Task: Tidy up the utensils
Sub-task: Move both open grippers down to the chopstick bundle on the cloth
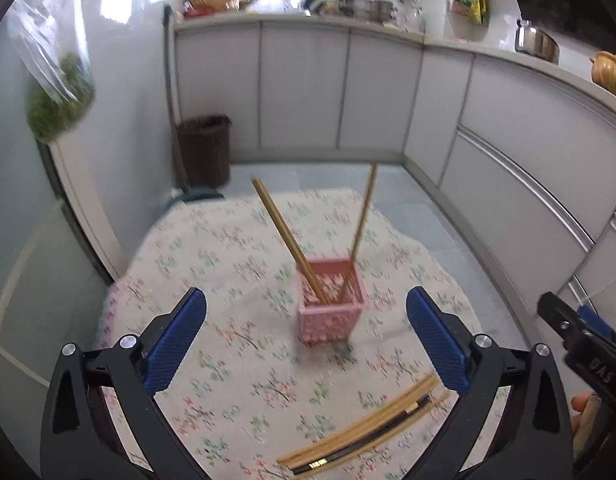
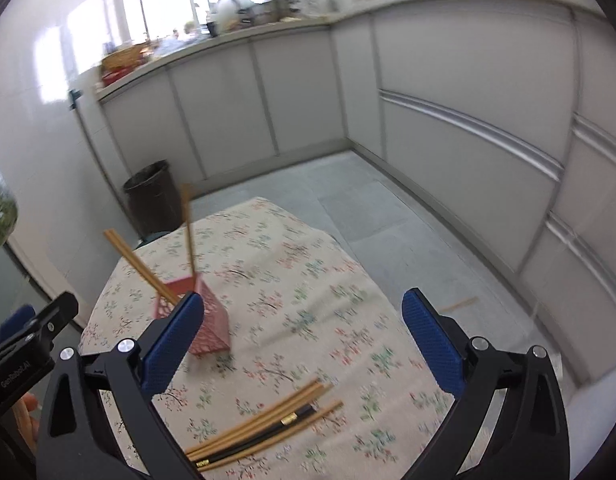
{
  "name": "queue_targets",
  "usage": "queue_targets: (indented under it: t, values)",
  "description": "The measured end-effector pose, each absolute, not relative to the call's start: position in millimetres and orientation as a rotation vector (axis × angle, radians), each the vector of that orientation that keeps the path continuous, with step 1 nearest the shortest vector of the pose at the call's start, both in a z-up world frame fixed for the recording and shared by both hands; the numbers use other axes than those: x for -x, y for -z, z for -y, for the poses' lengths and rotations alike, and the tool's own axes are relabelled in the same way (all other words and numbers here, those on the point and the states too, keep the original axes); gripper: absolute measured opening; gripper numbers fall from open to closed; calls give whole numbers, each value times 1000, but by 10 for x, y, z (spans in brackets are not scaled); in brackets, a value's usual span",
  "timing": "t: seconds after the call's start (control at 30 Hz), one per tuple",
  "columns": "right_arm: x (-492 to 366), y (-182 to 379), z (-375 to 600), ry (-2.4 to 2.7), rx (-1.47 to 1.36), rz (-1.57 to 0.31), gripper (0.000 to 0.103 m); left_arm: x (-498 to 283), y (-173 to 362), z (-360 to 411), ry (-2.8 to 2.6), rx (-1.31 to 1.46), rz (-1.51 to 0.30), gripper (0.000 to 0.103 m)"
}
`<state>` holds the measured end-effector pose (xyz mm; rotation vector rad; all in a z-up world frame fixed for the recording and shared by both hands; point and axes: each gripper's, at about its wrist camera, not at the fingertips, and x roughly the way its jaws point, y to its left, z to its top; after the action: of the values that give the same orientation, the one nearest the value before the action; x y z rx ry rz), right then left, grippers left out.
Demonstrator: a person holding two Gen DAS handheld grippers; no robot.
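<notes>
A pink mesh basket (image 1: 331, 312) (image 2: 212, 330) stands on the flowered tablecloth (image 1: 212, 264). Wooden chopsticks (image 1: 288, 236) lean out of it to the left, and another (image 1: 361, 220) leans right. A loose bundle of wooden and black chopsticks (image 1: 359, 428) (image 2: 268, 426) lies on the cloth nearer to me. My left gripper (image 1: 306, 294) is open and empty, hovering short of the basket, with the bundle low to its right. My right gripper (image 2: 304, 298) is open and empty above the bundle, the basket behind its left finger.
A dark waste bin (image 1: 206, 148) (image 2: 152, 196) stands on the floor beyond the table. Grey cabinets (image 1: 527, 168) run along the back and right. A bag of greens (image 1: 60, 92) hangs at left. One stick (image 2: 461, 304) lies on the floor at right.
</notes>
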<state>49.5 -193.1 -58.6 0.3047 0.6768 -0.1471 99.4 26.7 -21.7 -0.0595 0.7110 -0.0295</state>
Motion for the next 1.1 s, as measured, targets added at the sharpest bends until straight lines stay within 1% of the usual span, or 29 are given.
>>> queue_targets:
  t: [0.1, 0.3, 0.4, 0.5, 0.67, 0.73, 0.8, 0.9, 1.07, 1.1]
  values:
    - [-295, 831, 2216, 179, -402, -765, 97, -1127, 429, -109, 102, 42, -828, 96]
    - [-8, 1430, 2643, 242, -675, -945, 97, -1370, 996, 488, 254, -100, -1084, 96]
    - [32, 1675, 2746, 265, -763, -1023, 97, -1482, 1194, 740, 280, -160, -1135, 96]
    - [32, 1790, 2748, 269, -778, -1066, 97, -1608, 1400, 928, 279, -226, -1199, 96]
    - [-17, 1761, 2635, 304, -644, -1073, 97, -1773, 1709, 1134, 267, -299, -1265, 96]
    - [-28, 1779, 2596, 324, -596, -1079, 97, -1829, 1836, 1172, 251, -320, -1285, 91]
    - [-46, 1810, 2594, 332, -572, -1093, 97, -1885, 1924, 1160, 246, -310, -1314, 81]
    - [-72, 1865, 2579, 319, -579, -1119, 97, -1941, 2001, 1140, 254, -287, -1344, 75]
    - [-88, 1860, 2547, 299, -578, -1117, 97, -1964, 2027, 1134, 278, -273, -1354, 73]
    - [-91, 1862, 2541, 295, -577, -1119, 97, -1960, 2036, 1138, 279, -277, -1353, 70]
